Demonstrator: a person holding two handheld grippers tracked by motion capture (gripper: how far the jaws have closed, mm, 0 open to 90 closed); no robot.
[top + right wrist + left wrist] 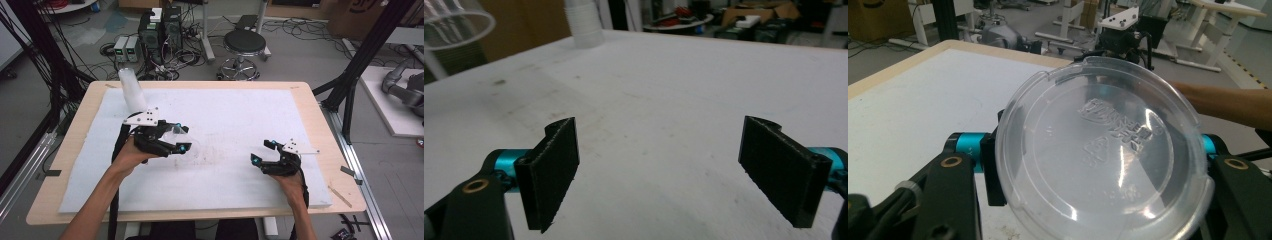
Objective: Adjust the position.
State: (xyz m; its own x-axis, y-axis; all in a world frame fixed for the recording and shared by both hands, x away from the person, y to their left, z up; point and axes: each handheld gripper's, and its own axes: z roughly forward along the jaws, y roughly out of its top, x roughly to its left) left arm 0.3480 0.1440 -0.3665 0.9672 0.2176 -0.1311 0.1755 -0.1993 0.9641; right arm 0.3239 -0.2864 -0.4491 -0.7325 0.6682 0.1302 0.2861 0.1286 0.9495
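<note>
My left gripper (181, 138) is shut on a clear plastic cup (179, 132) held just above the white mat (225, 107), left of centre. In the left gripper view the cup's round embossed end (1103, 150) faces the camera, and the black jaws of my left gripper (1098, 157) press on its two sides. My right gripper (263, 151) rests low over the mat at the right, open, with nothing between its fingers (551, 170). From the right gripper view (679, 170) the clear cup's rim (454, 22) shows at the top left.
A stack of white cups (132, 90) stands at the mat's back left, also seen far off (584, 22). The mat covers a wooden table (310, 95). Beyond the table stand a stool (244, 45), computer boxes and loose cables on the floor.
</note>
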